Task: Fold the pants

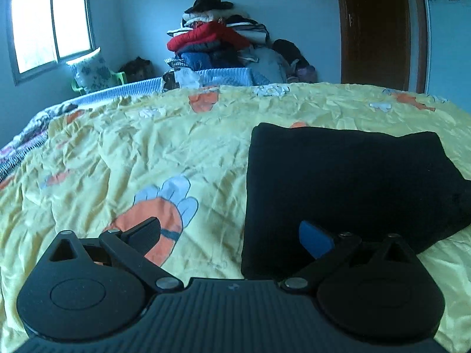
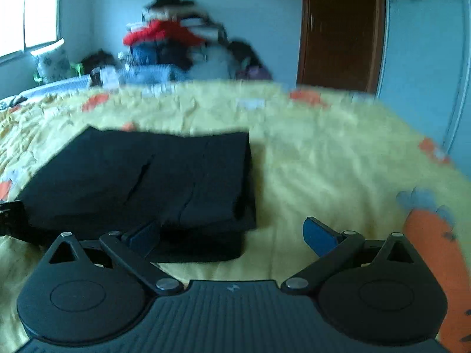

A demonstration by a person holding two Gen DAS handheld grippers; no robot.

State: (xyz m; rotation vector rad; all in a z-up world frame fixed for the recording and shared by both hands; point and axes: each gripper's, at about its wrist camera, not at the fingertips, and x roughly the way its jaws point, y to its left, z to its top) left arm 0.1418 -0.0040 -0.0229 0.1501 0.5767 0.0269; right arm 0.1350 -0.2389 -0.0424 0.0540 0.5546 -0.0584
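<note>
A bed covered by a yellow sheet (image 1: pixel 164 153) printed with orange carrots fills both views, and it bears everything within reach of the jaws. The sheet is seen crumpled all over. On it, black pants (image 1: pixel 347 182) are laid as a folded, roughly rectangular bundle with several layers stacked, the layered edges being visible in the right wrist view (image 2: pixel 153 182).

In the left wrist view, the left gripper (image 1: pixel 232 236) is held low over the bed with its jaws spread wide and nothing between them. The near left corner of the pants is placed ahead of the gap, and the blue-padded finger (image 1: pixel 316 242) is seen against the black cloth; whether it touches the cloth cannot be told. The other finger is seen over a printed carrot (image 1: pixel 159 220).

In the right wrist view, the right gripper (image 2: pixel 232 236) is likewise held with its jaws wide apart and empty. The pants lie ahead and toward the left-hand finger, while bare sheet is seen ahead of the other finger. This view is blurred.

Beyond the far edge of the bed, a pile of clothes (image 1: pixel 217 41) is stacked against the wall, with a window (image 1: pixel 50 29) off to one side and a brown door (image 1: pixel 376 29) to the other.
</note>
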